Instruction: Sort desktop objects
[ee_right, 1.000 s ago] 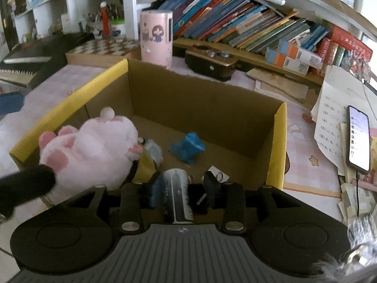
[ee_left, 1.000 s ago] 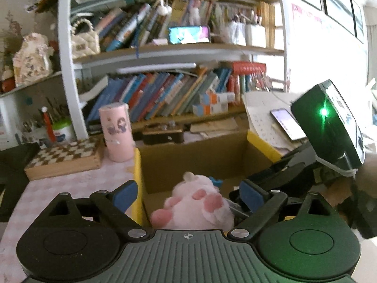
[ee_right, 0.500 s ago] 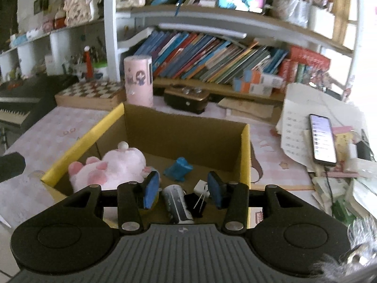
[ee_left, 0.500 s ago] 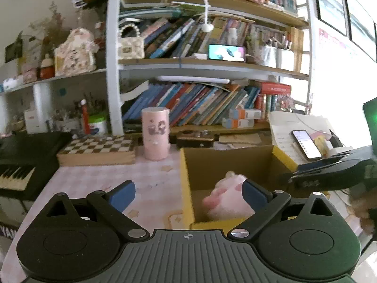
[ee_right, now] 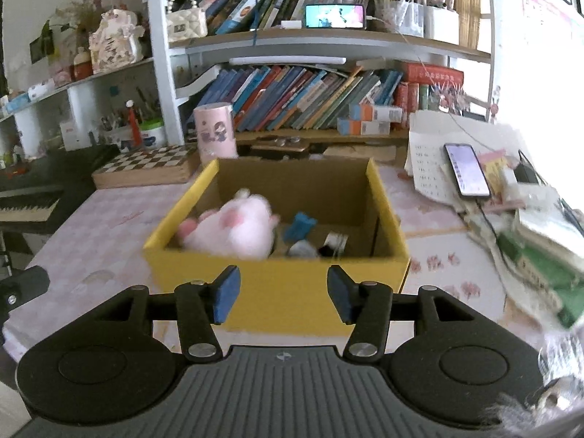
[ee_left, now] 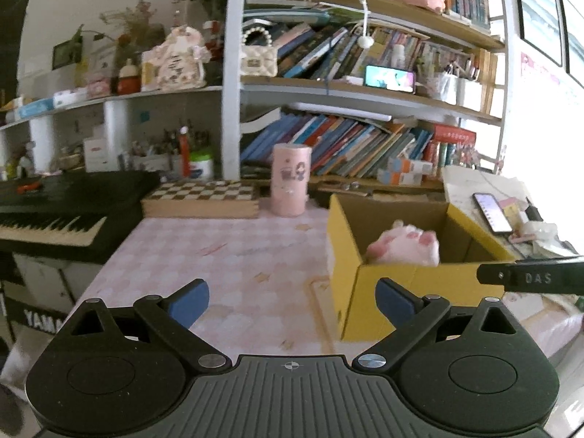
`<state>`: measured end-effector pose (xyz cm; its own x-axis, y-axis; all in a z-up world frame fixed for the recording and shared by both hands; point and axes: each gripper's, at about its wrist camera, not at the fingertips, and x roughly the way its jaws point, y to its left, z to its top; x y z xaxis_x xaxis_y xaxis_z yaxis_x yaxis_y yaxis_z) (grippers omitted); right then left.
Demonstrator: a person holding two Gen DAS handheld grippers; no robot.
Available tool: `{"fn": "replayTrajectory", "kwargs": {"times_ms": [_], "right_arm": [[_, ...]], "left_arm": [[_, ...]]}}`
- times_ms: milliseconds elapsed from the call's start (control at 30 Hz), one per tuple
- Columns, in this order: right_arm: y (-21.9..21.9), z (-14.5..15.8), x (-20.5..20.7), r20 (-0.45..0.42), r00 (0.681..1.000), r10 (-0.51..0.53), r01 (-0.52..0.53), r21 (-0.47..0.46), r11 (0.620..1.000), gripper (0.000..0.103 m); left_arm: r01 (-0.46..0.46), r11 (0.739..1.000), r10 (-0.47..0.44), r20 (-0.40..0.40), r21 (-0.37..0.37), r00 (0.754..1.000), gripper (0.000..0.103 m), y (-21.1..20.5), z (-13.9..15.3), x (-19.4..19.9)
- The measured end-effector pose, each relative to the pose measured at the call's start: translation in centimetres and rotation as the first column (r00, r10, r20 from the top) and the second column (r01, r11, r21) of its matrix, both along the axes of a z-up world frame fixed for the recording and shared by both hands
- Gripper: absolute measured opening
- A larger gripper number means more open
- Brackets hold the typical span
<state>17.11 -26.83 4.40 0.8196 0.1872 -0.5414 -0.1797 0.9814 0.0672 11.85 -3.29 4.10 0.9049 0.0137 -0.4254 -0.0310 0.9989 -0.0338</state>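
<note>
A yellow cardboard box [ee_right: 277, 292] stands on the pink desk, also in the left wrist view [ee_left: 419, 281]. Inside lie a pink plush toy [ee_right: 233, 230] [ee_left: 405, 246], a blue toy [ee_right: 299, 224], a small silvery can [ee_right: 303, 248] and a black-and-white item [ee_right: 334, 242]. My right gripper [ee_right: 281, 297] is open and empty, in front of the box's near wall. My left gripper [ee_left: 292, 301] is open and empty, over the desk to the left of the box.
A pink cylinder [ee_right: 215, 131], a chessboard box [ee_right: 146, 166] and a black keyboard [ee_left: 54, 215] stand at the back left. A phone [ee_right: 465, 169] lies on papers at right, with stacked books [ee_right: 540, 248]. Bookshelves fill the back.
Both grippers have pulled back and up out of the box. The right gripper has opened and the silvery can now lies in the box. The left gripper has moved left.
</note>
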Motion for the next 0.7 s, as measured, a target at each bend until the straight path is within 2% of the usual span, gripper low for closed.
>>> {"fn": "replayTrajectory", "kwargs": {"times_ms": [100, 367, 567, 700], "right_arm": [[1.4, -0.4, -2.7, -0.006, 1.000, 0.004, -0.004, -0.004, 1.000, 0.058], [4.6, -1.6, -9.2, -0.020, 1.000, -0.015, 0.015, -0.001, 1.000, 0.062], [6.2, -2.2, -12.3, -0.022, 1.000, -0.011, 0.011, -0.020, 1.000, 0.067], [6.8, -2.5, -13.9, -0.016, 1.000, -0.018, 0.017, -0.035, 0.999, 0.075]], "left_arm": [[-0.010, 1.000, 0.010, -0.011, 0.017, 1.000, 0.100, 0.9, -0.2, -1.9], [-0.037, 0.999, 0.038, -0.041, 0.037, 0.998, 0.102, 3.0, -0.8, -6.3], [-0.045, 0.998, 0.048, -0.057, 0.047, 0.997, 0.102, 3.7, -1.4, -8.4], [-0.046, 0.996, 0.051, -0.056, 0.076, 0.997, 0.102, 3.6, -1.8, -9.6]]}}
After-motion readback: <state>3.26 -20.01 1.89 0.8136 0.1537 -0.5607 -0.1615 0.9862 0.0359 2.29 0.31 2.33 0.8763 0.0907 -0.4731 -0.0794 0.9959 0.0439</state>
